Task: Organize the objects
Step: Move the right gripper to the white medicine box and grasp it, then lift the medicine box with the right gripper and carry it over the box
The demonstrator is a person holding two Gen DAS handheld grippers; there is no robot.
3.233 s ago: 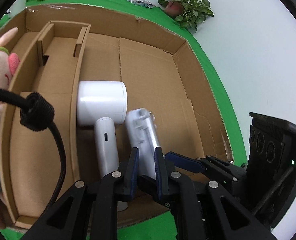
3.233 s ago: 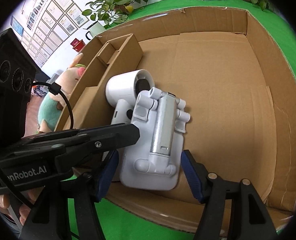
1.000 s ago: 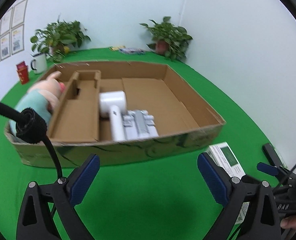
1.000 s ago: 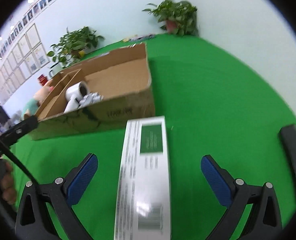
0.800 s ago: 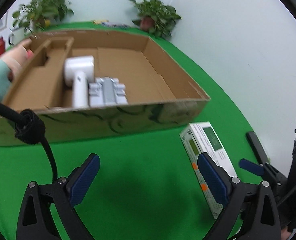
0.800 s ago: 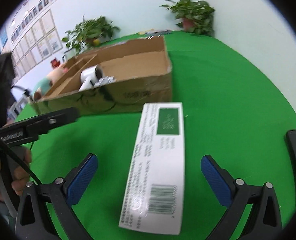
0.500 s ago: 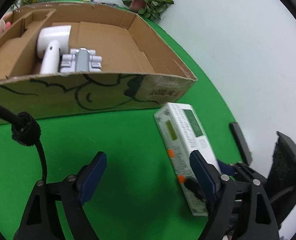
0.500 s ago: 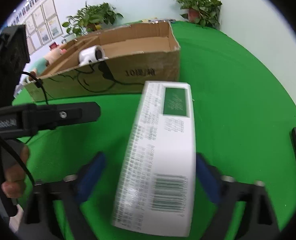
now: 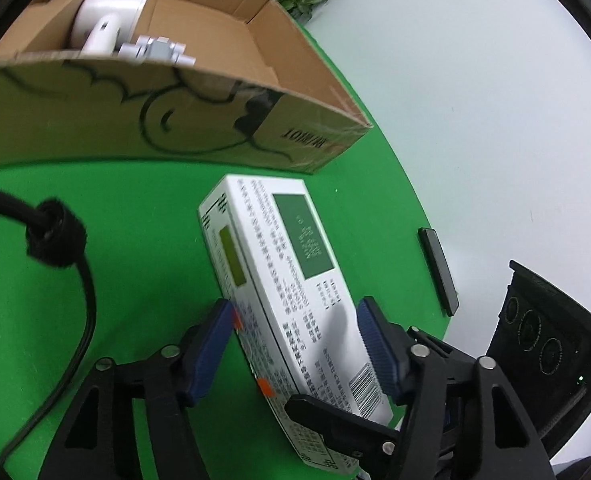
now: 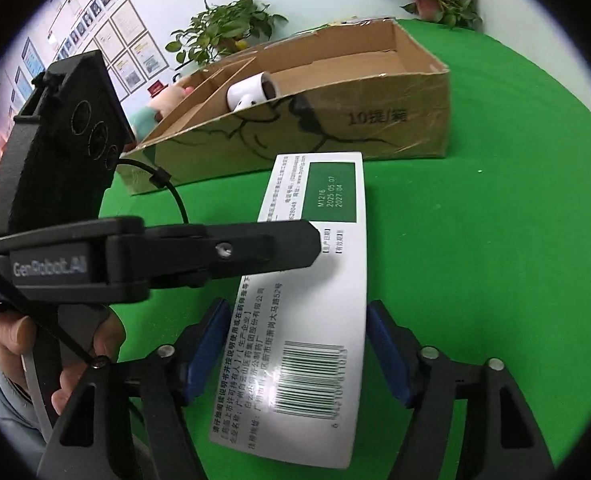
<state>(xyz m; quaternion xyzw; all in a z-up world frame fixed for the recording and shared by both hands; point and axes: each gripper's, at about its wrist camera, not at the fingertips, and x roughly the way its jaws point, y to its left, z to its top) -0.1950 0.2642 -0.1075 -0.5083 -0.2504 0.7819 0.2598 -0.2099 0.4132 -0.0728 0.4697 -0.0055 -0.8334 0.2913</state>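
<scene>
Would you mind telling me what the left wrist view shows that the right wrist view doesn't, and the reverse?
Only the left wrist view shows the black bar on the green cloth and the grey-white part beside the hair dryer. Only the right wrist view shows the framed certificates, the plush toy and the person's hand. Both show the white medicine box between open tool fingers and the cardboard box.

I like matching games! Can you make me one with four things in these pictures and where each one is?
Things:
1. white medicine box
2. white hair dryer
3. pink plush toy
4. thin black bar

Places:
A. inside the cardboard box
B. between the pads of both hand-held grippers
C. alone on the green cloth, near the white wall
D. behind the cardboard box, outside it

Pairs: 1-B, 2-A, 3-D, 4-C
</scene>
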